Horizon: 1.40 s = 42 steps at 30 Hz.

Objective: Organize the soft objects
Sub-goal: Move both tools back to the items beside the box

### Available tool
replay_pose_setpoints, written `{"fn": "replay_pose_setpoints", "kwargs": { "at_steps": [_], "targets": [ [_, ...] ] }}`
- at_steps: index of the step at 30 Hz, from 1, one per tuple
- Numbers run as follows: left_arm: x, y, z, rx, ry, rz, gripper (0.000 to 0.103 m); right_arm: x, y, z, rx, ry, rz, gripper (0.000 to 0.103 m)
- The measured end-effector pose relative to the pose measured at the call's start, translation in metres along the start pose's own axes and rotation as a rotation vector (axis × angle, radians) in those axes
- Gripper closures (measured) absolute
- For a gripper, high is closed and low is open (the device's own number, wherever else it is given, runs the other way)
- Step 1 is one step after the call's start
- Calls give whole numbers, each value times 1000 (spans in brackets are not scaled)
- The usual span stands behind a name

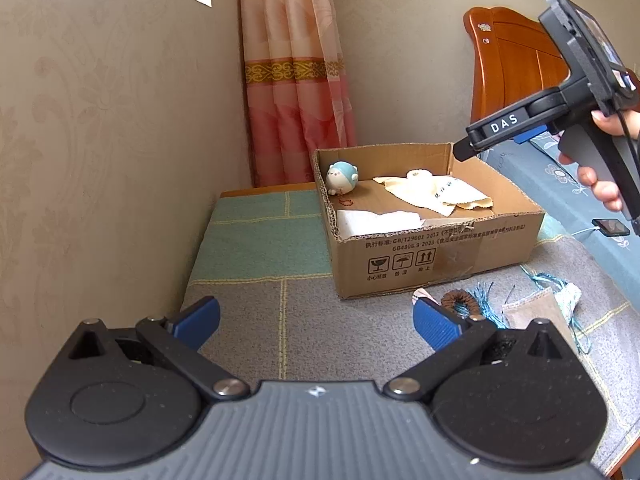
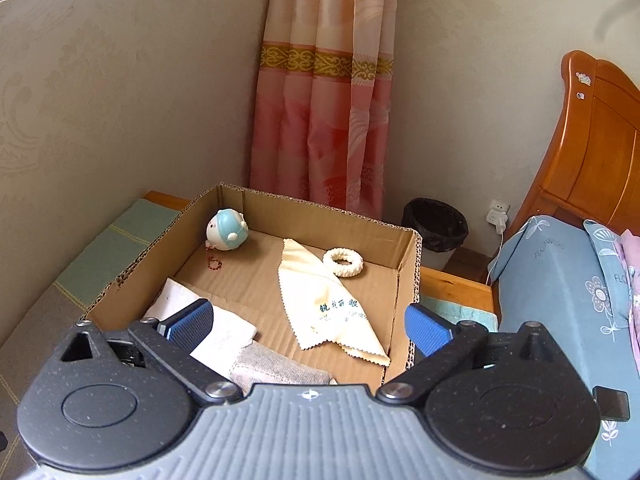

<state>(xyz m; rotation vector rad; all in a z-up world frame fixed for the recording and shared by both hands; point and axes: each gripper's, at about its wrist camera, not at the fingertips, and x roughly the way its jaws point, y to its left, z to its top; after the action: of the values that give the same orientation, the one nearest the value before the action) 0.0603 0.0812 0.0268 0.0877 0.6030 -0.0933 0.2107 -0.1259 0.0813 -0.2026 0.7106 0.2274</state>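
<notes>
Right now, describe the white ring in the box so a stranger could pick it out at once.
Find the open cardboard box on the grey mat, in front of the pink curtain. Look at its far right corner, just beyond the top of the cream cloth. The ring lies flat there: small, white and knobbly, the only thing in the box with a hole through it, unlike the round blue-capped toy at far left.

plush ball (image 2: 227,235), cream cloth (image 2: 332,304), inside box (image 2: 408,276)

Pink curtain (image 2: 324,120) in corner; black bin (image 2: 436,224) beside wooden headboard (image 2: 592,152); possibly charger (image 2: 500,222).
</notes>
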Motion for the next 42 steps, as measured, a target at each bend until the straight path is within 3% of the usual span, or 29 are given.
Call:
{"fn": "replay_pose_setpoints", "kwargs": {
  "at_steps": [11, 27, 42],
  "targets": [
    [-3, -3, 0, 5, 1, 3, 1, -15, 2, -32, 24, 40, -19, 0],
    [-5, -21, -4, 43, 30, -18, 1, 3, -17, -109, 108, 211, -74, 0],
    [15, -42, -3, 77, 94, -32, 1, -10, -16, -151, 121, 242, -34, 0]
  ]
}}
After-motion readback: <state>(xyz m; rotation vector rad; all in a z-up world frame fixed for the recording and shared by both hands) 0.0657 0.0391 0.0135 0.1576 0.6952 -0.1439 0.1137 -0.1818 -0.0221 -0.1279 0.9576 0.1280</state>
